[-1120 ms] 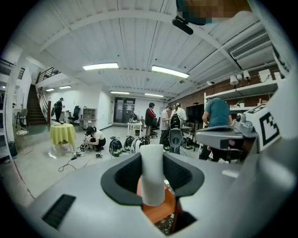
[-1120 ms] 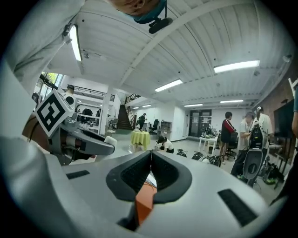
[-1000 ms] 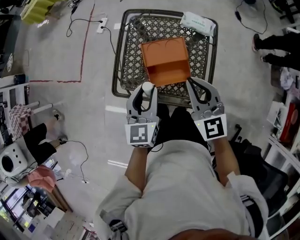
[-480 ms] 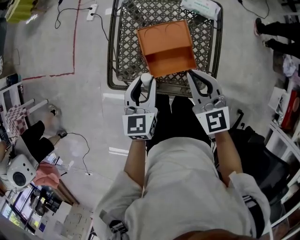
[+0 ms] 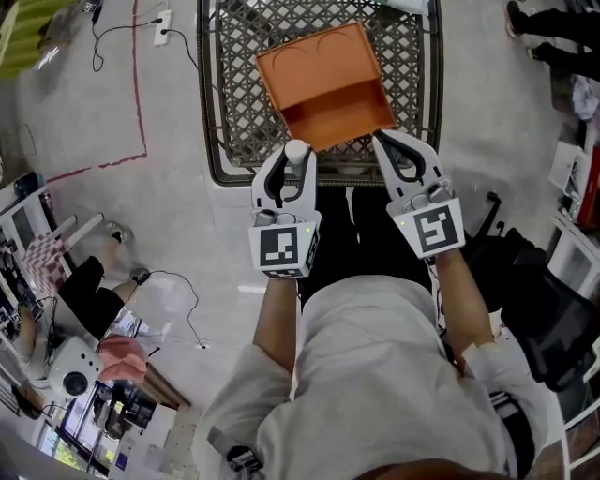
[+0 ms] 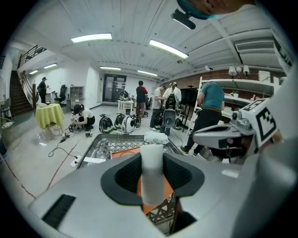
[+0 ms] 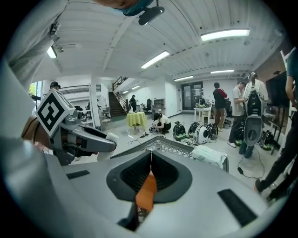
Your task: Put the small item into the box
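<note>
My left gripper (image 5: 294, 157) is shut on a small white cylinder (image 5: 296, 152), which stands upright between the jaws (image 6: 152, 173). An orange open box (image 5: 323, 82) is held tilted over the wire shopping cart (image 5: 221, 103), its near edge just beyond the cylinder. My right gripper (image 5: 382, 142) is shut on the box's near right edge; in the right gripper view the orange edge (image 7: 148, 189) sits pinched between the closed jaws. The left gripper (image 7: 86, 138) appears at the left of that view, and the right gripper (image 6: 223, 137) at the right of the left gripper view.
A white packet (image 7: 209, 156) lies in the cart's far corner. Cables and a power strip (image 5: 161, 21) lie on the floor left of the cart beside a red tape line (image 5: 136, 84). People (image 6: 208, 111) and backpacks (image 6: 122, 123) are beyond the cart; shelves (image 5: 581, 216) stand at the right.
The cart and the box have slid up and slightly left in the head view, the grippers with them. Both grips look unchanged.
</note>
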`<move>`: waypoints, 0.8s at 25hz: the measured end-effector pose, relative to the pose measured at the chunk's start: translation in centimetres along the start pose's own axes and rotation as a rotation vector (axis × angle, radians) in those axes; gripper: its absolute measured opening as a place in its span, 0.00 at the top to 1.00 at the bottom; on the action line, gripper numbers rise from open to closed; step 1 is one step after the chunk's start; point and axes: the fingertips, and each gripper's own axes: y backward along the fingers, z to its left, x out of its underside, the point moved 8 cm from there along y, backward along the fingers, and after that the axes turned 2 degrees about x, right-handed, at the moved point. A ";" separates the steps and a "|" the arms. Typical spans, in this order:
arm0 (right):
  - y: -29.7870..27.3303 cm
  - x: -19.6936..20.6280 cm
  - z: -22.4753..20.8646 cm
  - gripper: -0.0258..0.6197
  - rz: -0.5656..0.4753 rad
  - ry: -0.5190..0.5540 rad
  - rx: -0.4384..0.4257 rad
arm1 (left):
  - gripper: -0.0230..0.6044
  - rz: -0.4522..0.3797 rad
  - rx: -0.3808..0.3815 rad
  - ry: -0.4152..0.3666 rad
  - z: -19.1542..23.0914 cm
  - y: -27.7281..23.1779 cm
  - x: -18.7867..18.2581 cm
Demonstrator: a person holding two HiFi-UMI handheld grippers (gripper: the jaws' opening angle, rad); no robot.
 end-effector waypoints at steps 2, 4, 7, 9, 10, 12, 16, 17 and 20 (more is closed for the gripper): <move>0.1 0.6 -0.1 0.96 0.008 -0.008 0.008 | 0.74 0.025 0.015 -0.013 -0.1 -0.5 0.4; -0.4 0.9 -0.1 0.95 0.017 -0.014 0.014 | 0.74 0.048 0.030 -0.031 0.2 -1.3 0.5; -1.2 1.3 -0.3 0.96 0.032 -0.009 0.009 | 0.74 0.071 0.052 -0.060 0.4 -2.5 0.5; -1.2 1.7 -0.5 0.96 0.032 -0.013 0.011 | 0.74 0.094 0.066 -0.095 0.3 -3.2 0.7; -1.2 1.9 -0.6 0.96 0.028 -0.024 0.018 | 0.74 0.110 0.072 -0.114 0.4 -3.5 0.8; -1.3 2.2 -0.8 0.96 0.027 -0.051 0.036 | 0.74 0.151 0.078 -0.150 0.7 -4.1 0.8; -1.6 2.9 -1.3 0.96 0.045 -0.078 0.072 | 0.74 0.227 0.115 -0.211 1.4 -5.6 0.8; -1.6 3.1 -1.4 0.96 0.050 -0.086 0.082 | 0.74 0.246 0.132 -0.227 1.4 -5.9 0.8; -1.8 3.4 -2.2 0.96 0.062 -0.095 0.098 | 0.74 0.301 0.171 -0.273 1.4 -7.1 0.9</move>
